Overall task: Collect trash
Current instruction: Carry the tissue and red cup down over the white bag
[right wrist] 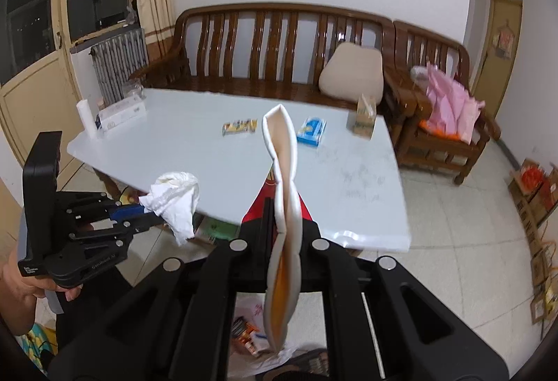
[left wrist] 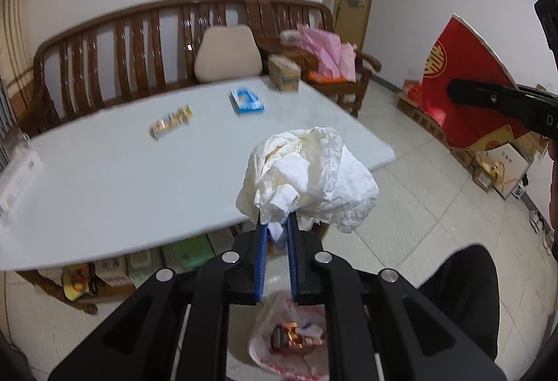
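Note:
My left gripper (left wrist: 277, 224) is shut on a crumpled white tissue (left wrist: 307, 175), held in the air past the near edge of the white table (left wrist: 104, 172). It also shows in the right wrist view (right wrist: 148, 208) with the tissue (right wrist: 176, 199). My right gripper (right wrist: 284, 206) is shut on a red fan-shaped card with a white edge (right wrist: 284, 172); the card also shows in the left wrist view (left wrist: 464, 81). A white plastic bag (left wrist: 289, 339) with wrappers lies on the floor below both grippers. A yellow snack wrapper (left wrist: 171, 121) and a blue packet (left wrist: 246, 100) lie on the table.
A tissue box (right wrist: 366, 117) stands at the table's far right corner; a paper roll (right wrist: 87, 117) and a white box (right wrist: 120, 112) at its far left. A wooden bench (right wrist: 279, 43) with a beige cushion (right wrist: 352, 72) stands behind. Cardboard boxes (right wrist: 533, 199) line the right wall.

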`<state>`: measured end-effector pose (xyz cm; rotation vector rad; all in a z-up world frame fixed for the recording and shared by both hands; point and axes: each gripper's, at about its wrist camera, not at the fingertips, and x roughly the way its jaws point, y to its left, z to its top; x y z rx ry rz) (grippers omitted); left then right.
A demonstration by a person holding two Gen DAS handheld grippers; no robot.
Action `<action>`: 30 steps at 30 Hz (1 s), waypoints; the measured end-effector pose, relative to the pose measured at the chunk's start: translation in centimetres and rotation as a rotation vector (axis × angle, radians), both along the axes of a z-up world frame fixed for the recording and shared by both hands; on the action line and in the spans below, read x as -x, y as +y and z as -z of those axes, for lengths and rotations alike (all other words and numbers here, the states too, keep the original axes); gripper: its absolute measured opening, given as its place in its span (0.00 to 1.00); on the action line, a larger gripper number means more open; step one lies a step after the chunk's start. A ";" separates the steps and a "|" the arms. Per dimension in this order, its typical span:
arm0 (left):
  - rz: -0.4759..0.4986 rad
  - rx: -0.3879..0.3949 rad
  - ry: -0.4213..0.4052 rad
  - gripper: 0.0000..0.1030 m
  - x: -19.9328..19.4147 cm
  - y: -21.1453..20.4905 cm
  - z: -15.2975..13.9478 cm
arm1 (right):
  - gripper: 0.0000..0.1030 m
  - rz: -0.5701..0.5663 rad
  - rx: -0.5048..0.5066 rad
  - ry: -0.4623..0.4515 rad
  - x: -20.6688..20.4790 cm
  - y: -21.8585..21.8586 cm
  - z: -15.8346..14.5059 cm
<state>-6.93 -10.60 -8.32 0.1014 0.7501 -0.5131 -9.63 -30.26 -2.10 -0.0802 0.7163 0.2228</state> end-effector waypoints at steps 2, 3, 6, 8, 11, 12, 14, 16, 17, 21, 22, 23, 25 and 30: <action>0.014 -0.016 0.038 0.11 0.6 -0.3 1.9 | 0.06 0.003 -0.016 0.038 0.2 0.1 2.1; 0.020 -0.020 0.057 0.11 0.8 -0.5 2.8 | 0.06 0.007 -0.023 0.050 0.2 0.1 2.8; 0.034 -0.030 0.124 0.11 1.3 -0.8 5.9 | 0.06 0.024 -0.054 0.112 0.3 0.1 6.4; 0.039 -0.043 0.161 0.11 1.5 -1.0 7.8 | 0.06 0.033 -0.067 0.143 0.5 0.0 8.4; 0.044 -0.053 0.219 0.11 1.7 -1.3 10.4 | 0.06 0.047 -0.089 0.211 0.7 0.2 12.0; 0.046 -0.062 0.237 0.11 1.7 -1.4 11.5 | 0.06 0.050 -0.093 0.238 0.9 0.3 13.4; 0.050 -0.079 0.279 0.11 1.9 -1.7 13.5 | 0.06 0.059 -0.100 0.273 1.1 0.4 15.3; 0.055 -0.093 0.312 0.11 2.0 -1.9 15.1 | 0.06 0.070 -0.116 0.302 1.1 0.5 16.9; 0.059 -0.097 0.334 0.11 2.1 -2.0 16.1 | 0.06 0.076 -0.121 0.317 1.2 0.5 17.7; 0.065 -0.125 0.403 0.11 2.1 -2.8 19.8 | 0.07 0.107 -0.132 0.389 1.1 0.7 21.8; 0.062 -0.135 0.431 0.11 2.1 -3.0 21.2 | 0.07 0.113 -0.132 0.405 0.9 0.7 22.5; 0.061 -0.143 0.448 0.11 2.1 -3.1 22.2 | 0.07 0.119 -0.128 0.418 0.8 0.8 23.3; 0.057 -0.177 0.479 0.11 2.1 -3.6 24.3 | 0.07 0.138 -0.129 0.456 0.6 0.7 25.4; 0.004 -0.200 0.560 0.11 1.2 -3.8 29.0 | 0.07 0.178 -0.138 0.560 0.0 0.3 30.7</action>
